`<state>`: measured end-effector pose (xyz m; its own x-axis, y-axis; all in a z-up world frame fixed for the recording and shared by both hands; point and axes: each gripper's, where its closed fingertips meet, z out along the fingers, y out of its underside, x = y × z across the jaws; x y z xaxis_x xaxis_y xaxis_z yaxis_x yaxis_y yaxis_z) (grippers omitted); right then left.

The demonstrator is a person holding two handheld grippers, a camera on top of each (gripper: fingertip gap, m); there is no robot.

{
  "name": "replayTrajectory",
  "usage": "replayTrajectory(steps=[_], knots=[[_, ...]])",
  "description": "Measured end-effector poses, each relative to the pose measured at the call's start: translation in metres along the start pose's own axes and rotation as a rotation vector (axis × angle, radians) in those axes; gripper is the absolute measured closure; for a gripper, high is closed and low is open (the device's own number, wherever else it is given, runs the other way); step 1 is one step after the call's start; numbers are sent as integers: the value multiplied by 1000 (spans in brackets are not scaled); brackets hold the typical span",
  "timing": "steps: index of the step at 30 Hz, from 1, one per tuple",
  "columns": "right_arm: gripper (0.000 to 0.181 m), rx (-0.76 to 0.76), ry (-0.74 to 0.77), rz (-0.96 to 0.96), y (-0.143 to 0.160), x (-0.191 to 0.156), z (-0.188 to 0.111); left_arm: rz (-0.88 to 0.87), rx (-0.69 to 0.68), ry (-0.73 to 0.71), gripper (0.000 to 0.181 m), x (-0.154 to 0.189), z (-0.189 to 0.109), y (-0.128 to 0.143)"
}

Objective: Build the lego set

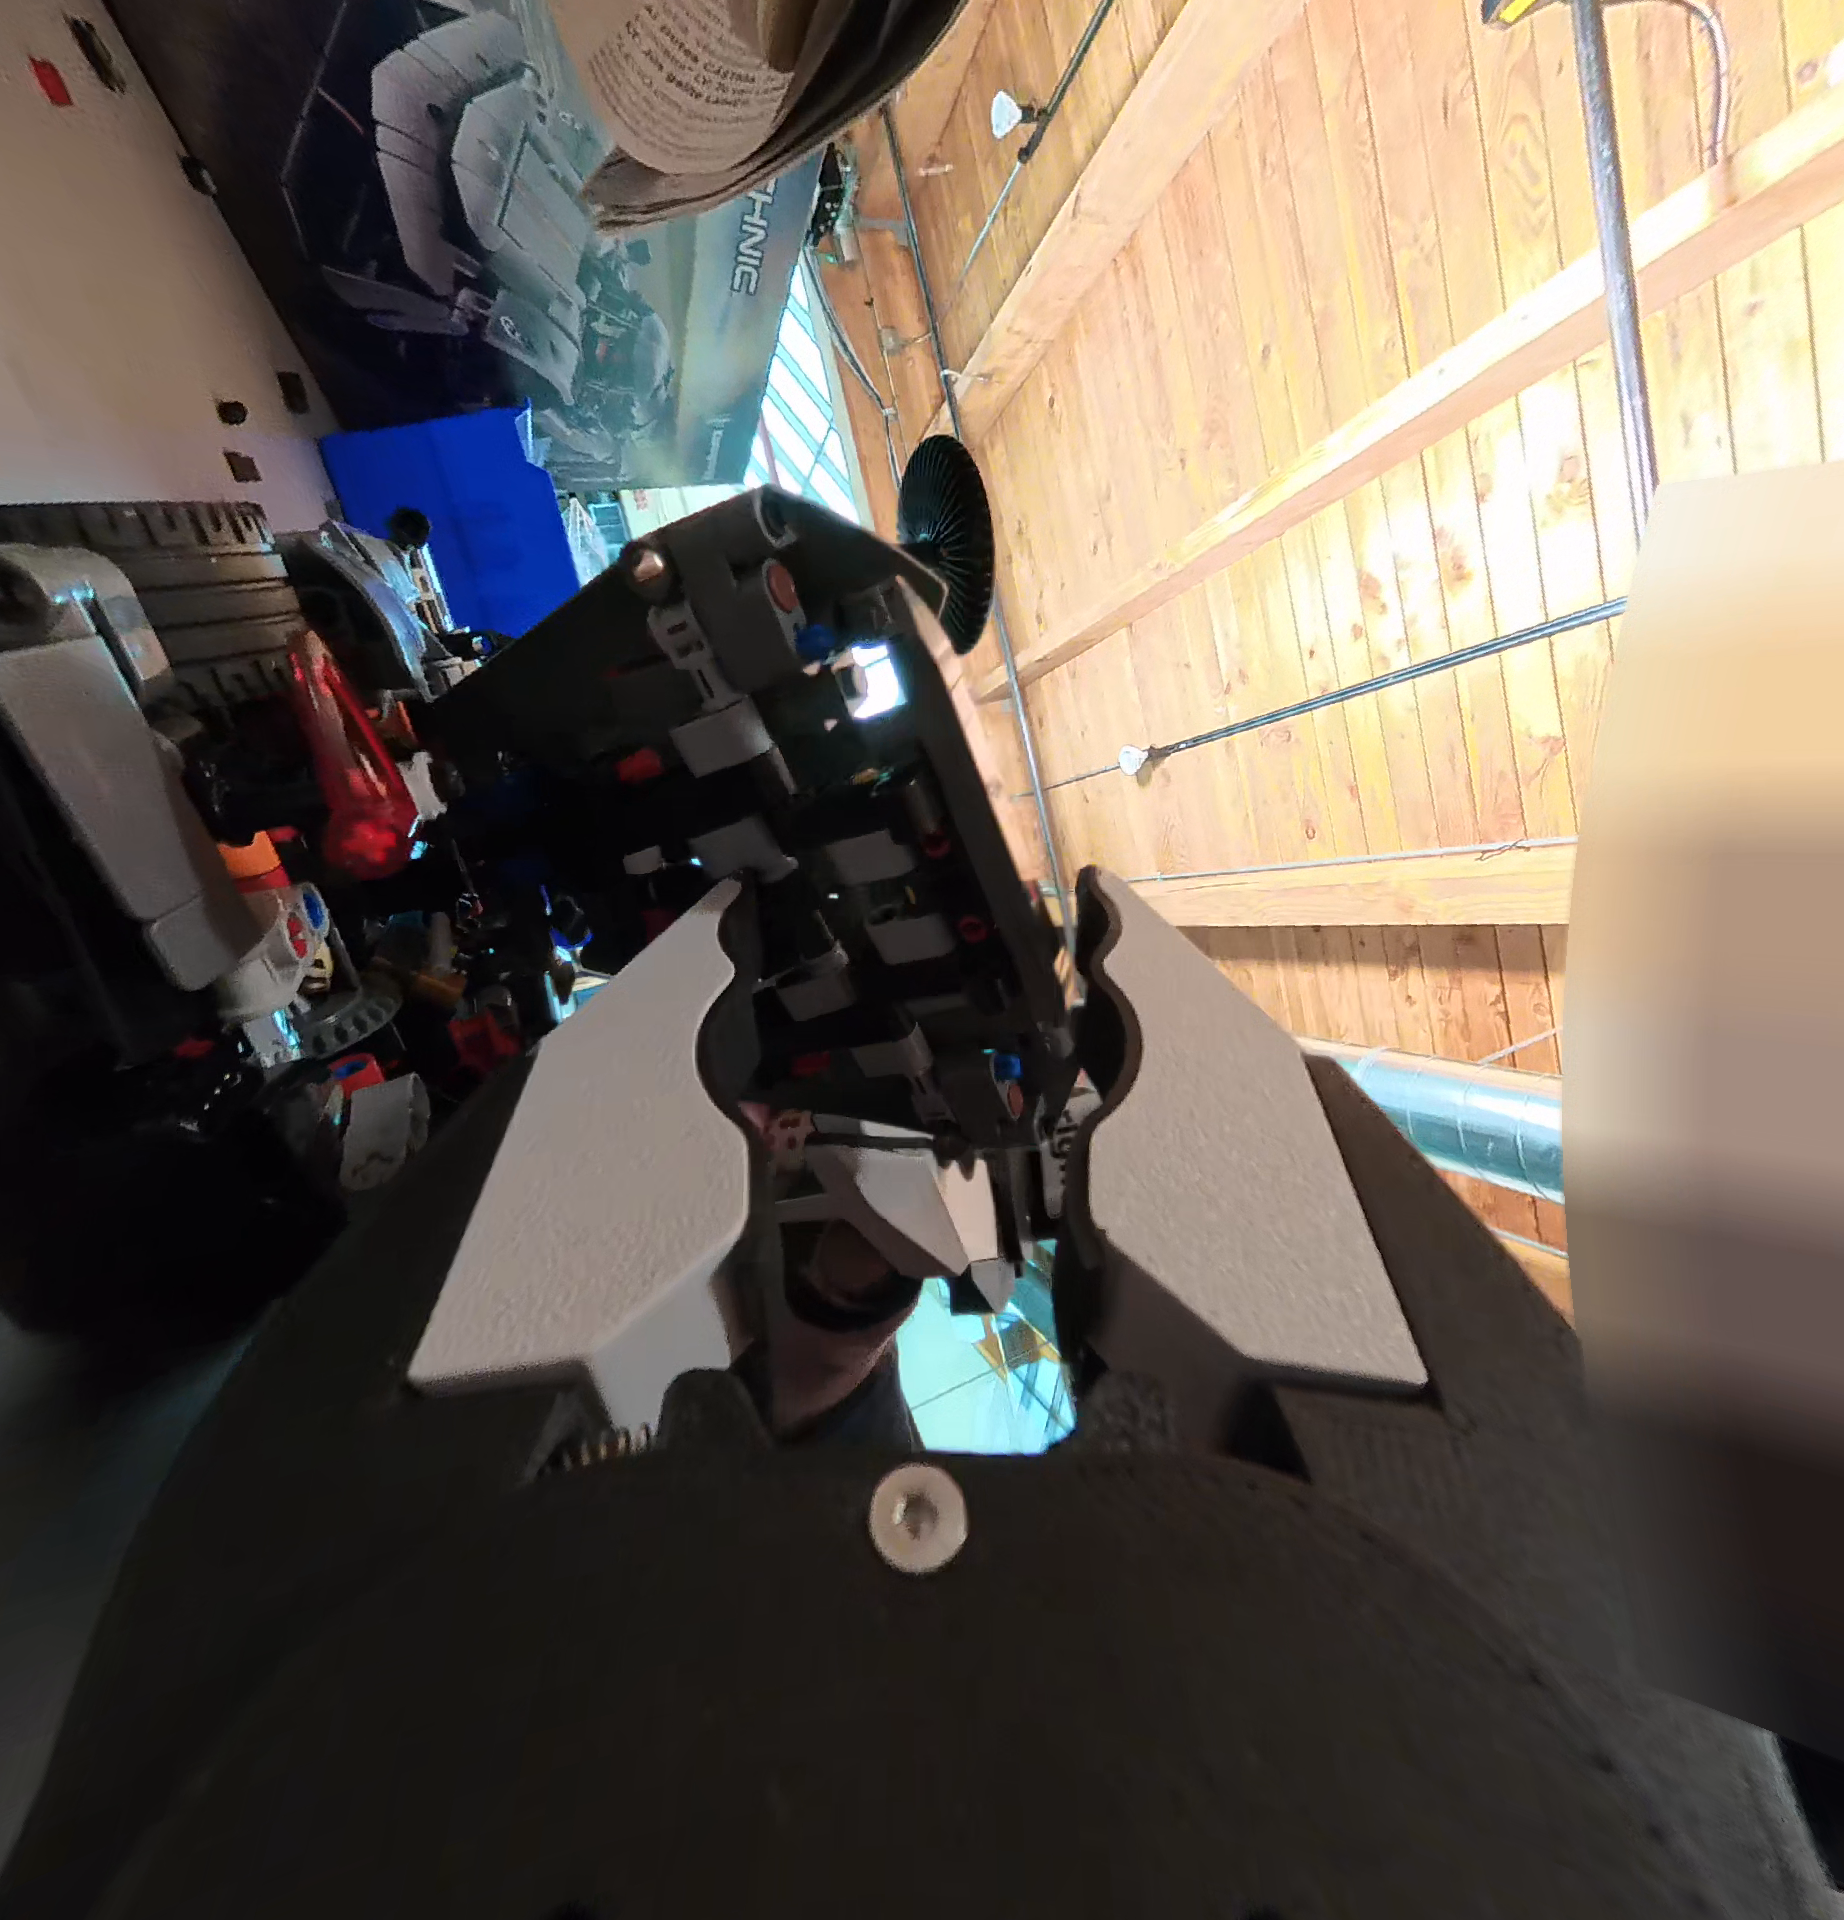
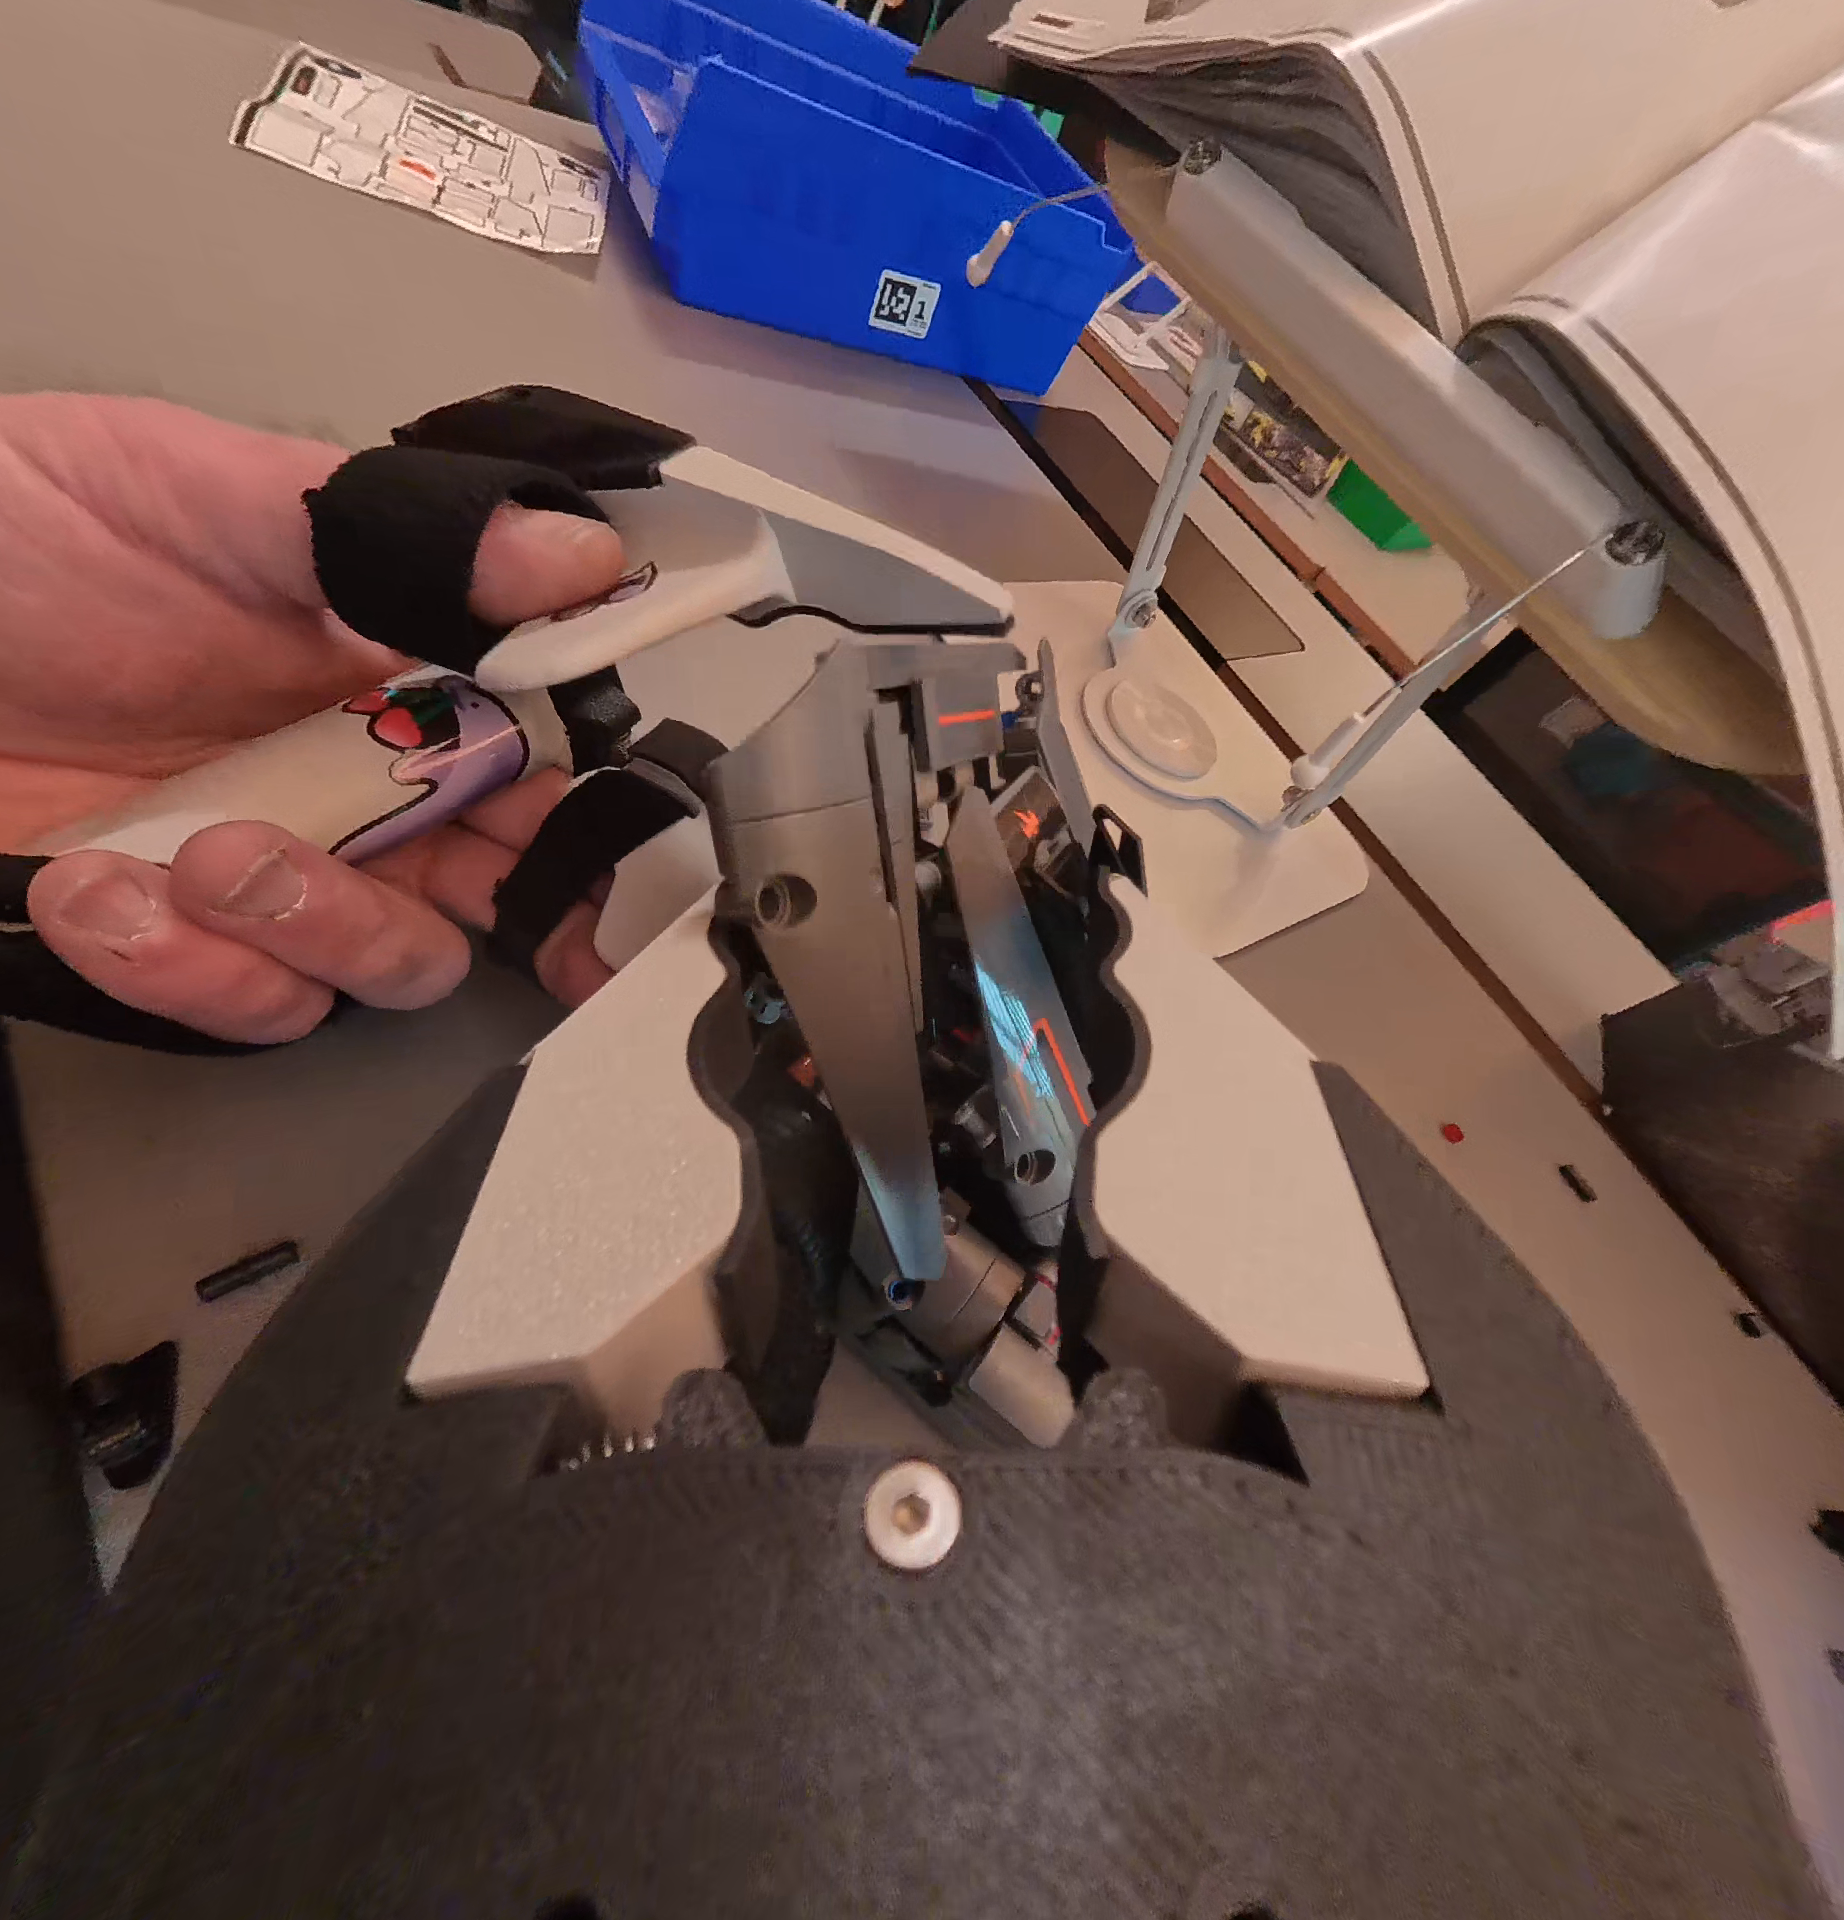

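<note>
While both grippers share one load, lego subassembly (image 2: pixel 897 987) hangs above worktop (image 2: pixel 222 260). Right gripper (image 2: pixel 913 925) fingers clenched on one end; left gripper (image 1: pixel 907 894) fingers grasping the other, probably bracing for alignment. Blue bin (image 2: pixel 845 208) behind.

Left gripper (image 1: pixel 907 914), right gripper (image 2: pixel 913 914): white scalloped fingers, black textured body, silver centre screw. Hand (image 2: pixel 170 665): black finger straps.

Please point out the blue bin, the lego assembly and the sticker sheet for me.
blue bin (image 2: pixel 845 223): right wrist view, on its front wall.
lego assembly (image 2: pixel 845 987): right wrist view, on its long grey panel.
sticker sheet (image 2: pixel 419 161): right wrist view, on the sheet's middle.
</note>
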<state>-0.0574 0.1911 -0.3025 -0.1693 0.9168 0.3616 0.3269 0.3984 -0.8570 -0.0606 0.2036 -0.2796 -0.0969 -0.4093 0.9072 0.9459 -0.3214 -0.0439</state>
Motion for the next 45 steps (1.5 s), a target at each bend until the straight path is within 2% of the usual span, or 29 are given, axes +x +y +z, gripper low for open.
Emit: replayTrajectory(steps=[7,21,34,45], knots=[[126,-20,3,-34,0,1,1,-3,2,12,112,2,1,-2],[127,12,-19,40,-1,4,0,17,-17,43,105,9,5,-1],[132,34,-21,70,-1,5,0,58,-49,6,110,6,5,0],[133,51,-11,81,-2,6,0,7,-31,29,110,7,0,-5]])
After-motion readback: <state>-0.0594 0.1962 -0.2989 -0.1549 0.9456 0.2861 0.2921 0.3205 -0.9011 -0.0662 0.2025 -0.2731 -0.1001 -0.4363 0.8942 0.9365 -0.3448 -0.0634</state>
